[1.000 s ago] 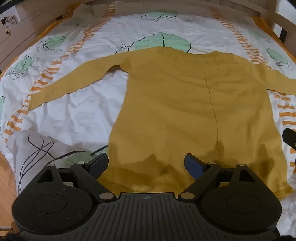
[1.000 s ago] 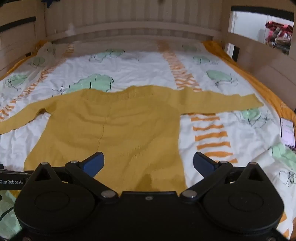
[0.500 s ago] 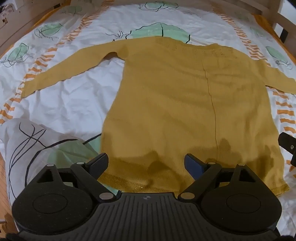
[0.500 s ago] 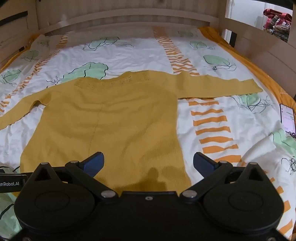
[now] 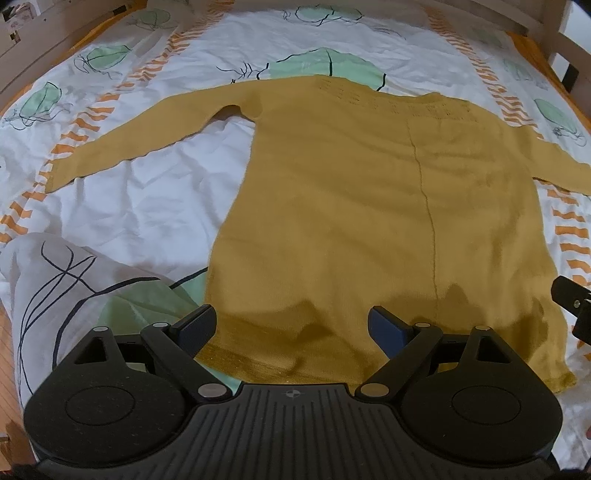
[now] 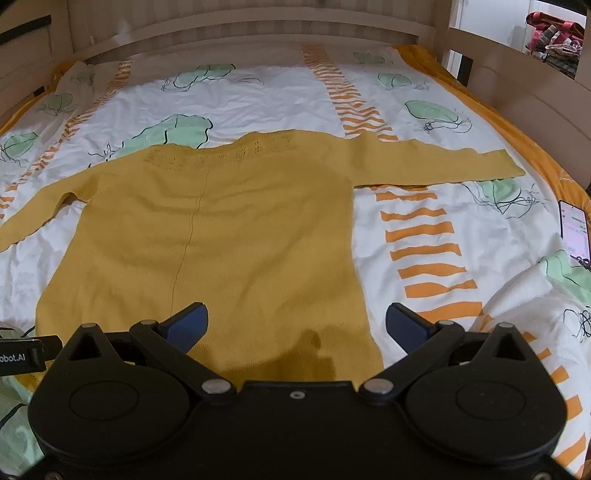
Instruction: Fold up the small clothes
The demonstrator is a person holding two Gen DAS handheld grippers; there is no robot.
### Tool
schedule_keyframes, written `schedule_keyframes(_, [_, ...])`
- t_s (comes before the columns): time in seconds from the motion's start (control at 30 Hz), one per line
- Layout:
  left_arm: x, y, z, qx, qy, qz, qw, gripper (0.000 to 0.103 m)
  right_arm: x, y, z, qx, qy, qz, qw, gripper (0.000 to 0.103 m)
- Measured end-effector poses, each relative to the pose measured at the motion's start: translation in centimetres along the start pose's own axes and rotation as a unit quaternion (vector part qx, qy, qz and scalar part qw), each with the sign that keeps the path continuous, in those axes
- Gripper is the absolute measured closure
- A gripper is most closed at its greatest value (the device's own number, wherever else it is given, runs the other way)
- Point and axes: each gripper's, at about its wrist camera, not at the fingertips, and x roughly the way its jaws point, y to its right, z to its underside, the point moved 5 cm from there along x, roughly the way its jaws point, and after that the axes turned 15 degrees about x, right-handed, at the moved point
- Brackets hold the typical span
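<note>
A mustard-yellow knit sweater (image 5: 369,206) lies flat on the bed, both sleeves spread out, hem nearest me. It also shows in the right wrist view (image 6: 221,236). My left gripper (image 5: 291,326) is open and empty, just above the hem's left part. My right gripper (image 6: 295,325) is open and empty, above the hem's right corner. The right gripper's body shows at the left wrist view's right edge (image 5: 572,306). The left sleeve (image 5: 140,136) reaches far left, the right sleeve (image 6: 443,162) far right.
The bed has a white sheet (image 6: 280,96) with green leaf prints and orange stripes. A wooden frame (image 6: 258,33) runs around it. A phone (image 6: 574,229) lies at the right edge. A bunched fold of sheet (image 5: 74,280) rises at the near left.
Both grippers have moved forward and lower toward the sweater's hem, so the sweater looks larger. Both stay open. The sweater has not moved.
</note>
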Motion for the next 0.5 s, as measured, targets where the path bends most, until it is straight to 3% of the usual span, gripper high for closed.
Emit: schedule_keyframes(0.5, [-0.01,-0.43,0.03,0.001,0.010,-0.013,0.9999,0.014,0.77,-0.12,0.47,-0.004,-0.017,0.022,1.000,0.001])
